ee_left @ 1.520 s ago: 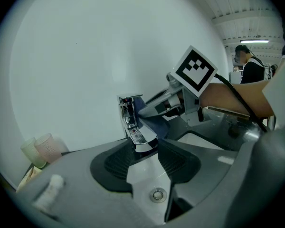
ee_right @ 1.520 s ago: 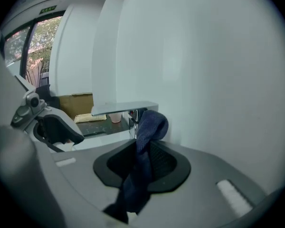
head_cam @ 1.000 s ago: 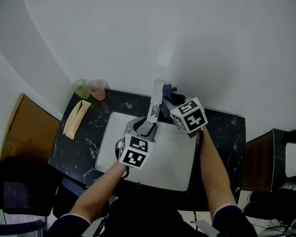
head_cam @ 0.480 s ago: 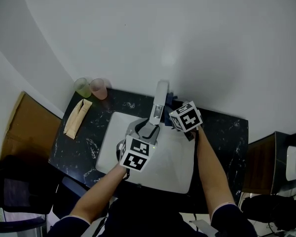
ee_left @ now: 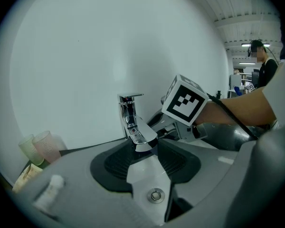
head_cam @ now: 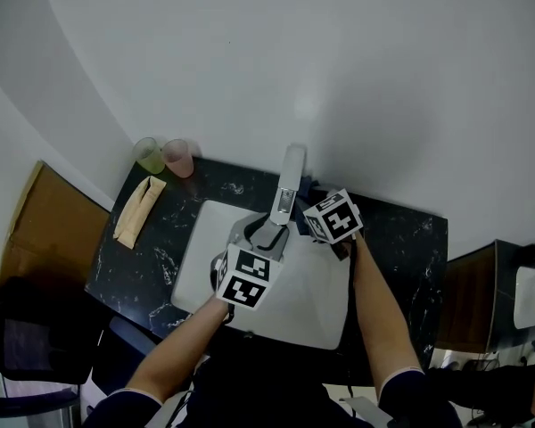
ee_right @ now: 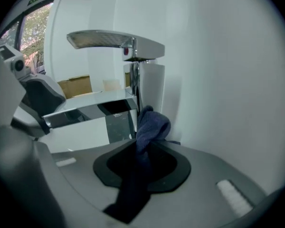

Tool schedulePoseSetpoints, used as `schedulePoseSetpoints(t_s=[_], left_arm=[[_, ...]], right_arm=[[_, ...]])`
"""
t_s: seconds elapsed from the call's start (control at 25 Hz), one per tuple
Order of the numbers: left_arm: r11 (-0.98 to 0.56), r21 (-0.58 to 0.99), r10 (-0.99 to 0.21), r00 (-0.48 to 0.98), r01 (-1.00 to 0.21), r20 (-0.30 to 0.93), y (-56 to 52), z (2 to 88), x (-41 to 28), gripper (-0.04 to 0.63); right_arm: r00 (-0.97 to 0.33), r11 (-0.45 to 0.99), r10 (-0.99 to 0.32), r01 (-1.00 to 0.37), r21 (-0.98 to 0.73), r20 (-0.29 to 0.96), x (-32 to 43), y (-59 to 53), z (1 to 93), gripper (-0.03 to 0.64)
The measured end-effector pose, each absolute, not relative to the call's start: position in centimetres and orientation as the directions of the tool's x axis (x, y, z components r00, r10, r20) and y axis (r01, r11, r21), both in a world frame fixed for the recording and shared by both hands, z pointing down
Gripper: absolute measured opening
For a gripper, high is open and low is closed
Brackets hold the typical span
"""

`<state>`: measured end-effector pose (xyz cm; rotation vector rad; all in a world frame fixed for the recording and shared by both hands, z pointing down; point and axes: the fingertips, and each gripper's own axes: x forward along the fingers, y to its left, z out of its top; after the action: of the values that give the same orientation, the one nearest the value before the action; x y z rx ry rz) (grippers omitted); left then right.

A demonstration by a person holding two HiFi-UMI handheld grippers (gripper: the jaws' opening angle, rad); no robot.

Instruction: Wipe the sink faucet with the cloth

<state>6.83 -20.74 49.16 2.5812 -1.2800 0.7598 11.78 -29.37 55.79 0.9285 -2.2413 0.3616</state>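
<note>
cloth point(ee_right: 151, 125) pinched in right gripper point(ee_right: 142, 151), seemingly touching faucet point(ee_right: 134, 75).

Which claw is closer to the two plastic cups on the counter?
Left. The left claw is at the faucet spout, on the side facing the cups; the right claw, holding the cloth, is beyond the faucet.

The faucet point(head_cam: 288, 185) stood just before the wall point(head_cam: 339, 78), its spout clamped from the front by the left gripper point(head_cam: 267, 231) and its right side crowded by the right gripper point(head_cam: 307, 207) gripping the cloth point(ee_right: 149, 127). The sink point(head_cam: 325, 315) lay free in front and to the right, as did the right counter point(head_cam: 401, 239). A green cup point(head_cam: 148, 157), a pink cup point(head_cam: 176, 159) and a tan pack point(head_cam: 132, 210) stood on the left counter.
</note>
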Motion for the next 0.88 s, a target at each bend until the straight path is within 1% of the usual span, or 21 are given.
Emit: schedulePoseSetpoints(t_s=[0.2, 0.36, 0.56, 0.88], left_arm=[[-0.628, -0.077, -0.692, 0.509, -0.775, 0.513, -20.8, 49.3, 6.9, 0.172], [-0.633, -0.082, -0.688, 0.512, -0.77, 0.514, -20.9, 49.3, 6.9, 0.172], [-0.65, -0.084, -0.676, 0.524, -0.755, 0.518, -20.9, 49.2, 7.0, 0.173], [-0.688, -0.084, -0.653, 0.564, -0.721, 0.505, -21.1, 48.9, 7.1, 0.172]], right_arm=[[-0.561, 0.713, -0.547, -0.701, -0.006, 0.621, 11.6, -28.0, 53.6, 0.081], [-0.57, 0.72, -0.579, -0.693, 0.037, 0.582, 11.5, -27.0, 51.3, 0.081], [-0.561, 0.746, -0.582, -0.657, 0.111, 0.589, 11.0, -25.1, 50.2, 0.081], [-0.571, 0.77, -0.574, -0.62, 0.149, 0.587, 9.9, -21.3, 49.6, 0.081]])
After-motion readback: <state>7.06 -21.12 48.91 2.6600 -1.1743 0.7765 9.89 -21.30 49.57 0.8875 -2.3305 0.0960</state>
